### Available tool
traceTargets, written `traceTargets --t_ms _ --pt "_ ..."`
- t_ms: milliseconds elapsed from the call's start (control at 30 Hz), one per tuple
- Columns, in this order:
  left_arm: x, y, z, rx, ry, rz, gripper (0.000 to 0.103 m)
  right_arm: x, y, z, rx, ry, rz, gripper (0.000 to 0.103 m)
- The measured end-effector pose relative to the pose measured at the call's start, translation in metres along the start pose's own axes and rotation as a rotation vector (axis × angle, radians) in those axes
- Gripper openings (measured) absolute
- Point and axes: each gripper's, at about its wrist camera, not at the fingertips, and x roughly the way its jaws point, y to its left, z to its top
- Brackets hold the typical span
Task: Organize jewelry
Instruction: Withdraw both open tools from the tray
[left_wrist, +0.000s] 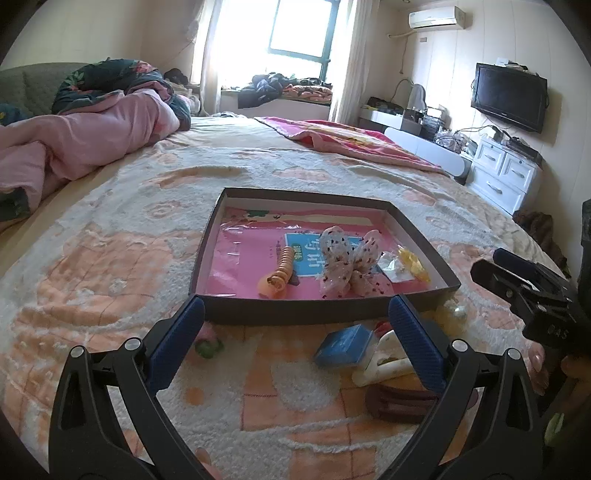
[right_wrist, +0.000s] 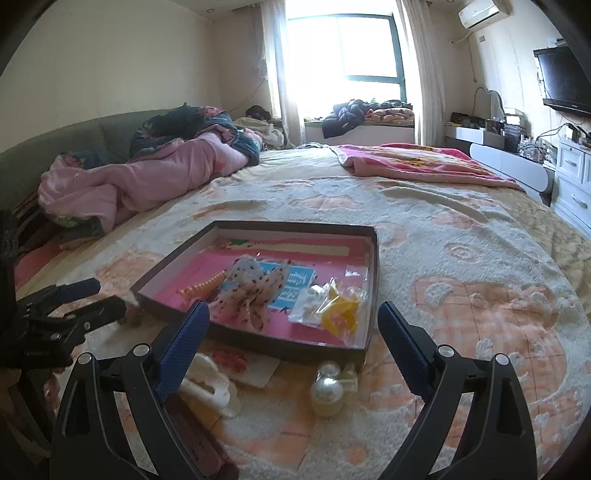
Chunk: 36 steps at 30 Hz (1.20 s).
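A bright bedroom, and the action sits on a wide bed (left_wrist: 147, 229) under a cream-and-peach fleecy blanket. Dead centre lies a shallow dark cardboard tray with a pink lining (left_wrist: 321, 314), and it holds an orange spiral hair tie (left_wrist: 282, 271), a polka-dot sheer fabric bow (left_wrist: 349, 264) and, at its three o'clock, a clear packet with yellow pieces (left_wrist: 406, 266). The left tongs (left_wrist: 295, 325) hover wide open and empty at the tray's six o'clock edge. Loose on the blanket near them: a small blue box (left_wrist: 345, 345) and a cream plastic hair claw (left_wrist: 384, 363). The right tongs (right_wrist: 291, 332) are spread wide too, gripping nothing, with a large pearl-like bead ornament (right_wrist: 328, 391) lying between the fingers, just outside the tray.
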Motion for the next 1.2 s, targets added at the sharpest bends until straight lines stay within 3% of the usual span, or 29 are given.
traceTargets --t_ms 733,1200 --pt "-0.019 0.016 -0.020 0.013 -0.005 0.000 0.091 -0.015 0.030 -0.028 -0.063 0.039 0.047 0.090" --pt "-0.013 0.020 -0.036 0.032 0.033 -0.006 0.091 -0.008 0.058 -0.055 -0.140 0.155 0.098 0.090"
